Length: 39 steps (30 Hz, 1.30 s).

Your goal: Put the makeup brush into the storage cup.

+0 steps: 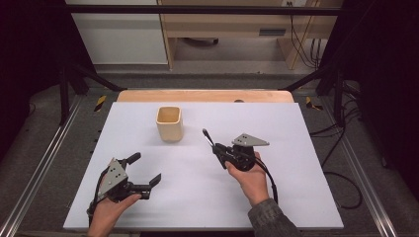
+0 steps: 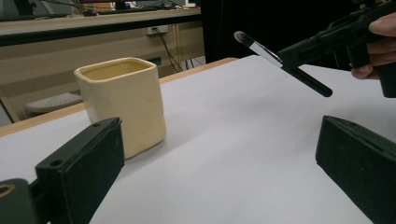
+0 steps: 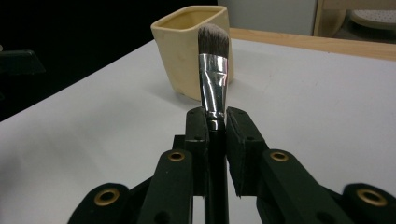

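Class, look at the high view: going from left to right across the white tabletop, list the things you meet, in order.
left gripper, jaws open and holding nothing → cream square cup → makeup brush → right gripper, shut on the brush, in the person's right hand.

I see lab-style recording rig: white board (image 1: pixel 296 197) on wooden table (image 1: pixel 205 95) under my hands, black frame posts (image 1: pixel 64 94) either side, metal rails (image 1: pixel 34 177) along floor, loose cables (image 1: pixel 341 143) right of right gripper (image 1: pixel 217 147), pale wood desk (image 1: pixel 222 24) beyond.
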{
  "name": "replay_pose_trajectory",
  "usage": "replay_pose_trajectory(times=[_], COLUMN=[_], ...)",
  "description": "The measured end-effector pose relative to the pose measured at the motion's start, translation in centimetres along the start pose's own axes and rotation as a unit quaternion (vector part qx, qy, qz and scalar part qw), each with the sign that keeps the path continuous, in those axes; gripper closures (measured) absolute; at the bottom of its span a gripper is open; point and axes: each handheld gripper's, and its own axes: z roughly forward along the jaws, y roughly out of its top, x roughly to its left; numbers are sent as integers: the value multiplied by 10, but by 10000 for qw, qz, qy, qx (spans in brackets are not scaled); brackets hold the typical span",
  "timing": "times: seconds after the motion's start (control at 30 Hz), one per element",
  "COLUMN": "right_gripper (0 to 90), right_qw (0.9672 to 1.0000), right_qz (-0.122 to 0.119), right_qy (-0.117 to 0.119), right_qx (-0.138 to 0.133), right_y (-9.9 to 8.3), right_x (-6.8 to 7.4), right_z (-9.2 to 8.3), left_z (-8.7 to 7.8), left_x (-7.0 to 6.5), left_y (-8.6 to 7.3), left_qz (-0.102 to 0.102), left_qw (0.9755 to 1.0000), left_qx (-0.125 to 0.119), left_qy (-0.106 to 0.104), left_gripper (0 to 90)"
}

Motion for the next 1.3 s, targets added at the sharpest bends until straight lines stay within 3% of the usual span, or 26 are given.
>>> replay_pose_trajectory(times=[0.17, 0.4, 0.67, 0.97, 1.3], right_gripper=[793, 793, 793, 793, 793], right_qw=[9998, 9995, 9990, 9983, 9982], right_qz=[35, -44, -90, -172, -288], right_qy=[12, 17, 20, 27, 65], right_qx=[-217, -325, -446, -551, -519], right_y=[3, 3, 2, 4, 0], right_x=[2, 6, 13, 20, 26], right_z=[-2, -2, -5, -4, 9], left_z=[5, 13, 13, 17, 29], left_x=[-10, -19, -19, -26, -32], left_y=[4, 4, 4, 7, 6], left_qz=[-22, -102, -343, -233, -269], left_qw=[9999, 9996, 9991, 9994, 9991], left_qx=[-48, -79, -153, -63, 32], left_qy=[-111, -264, -210, -239, -317], left_gripper=[10, 10, 12, 14, 19])
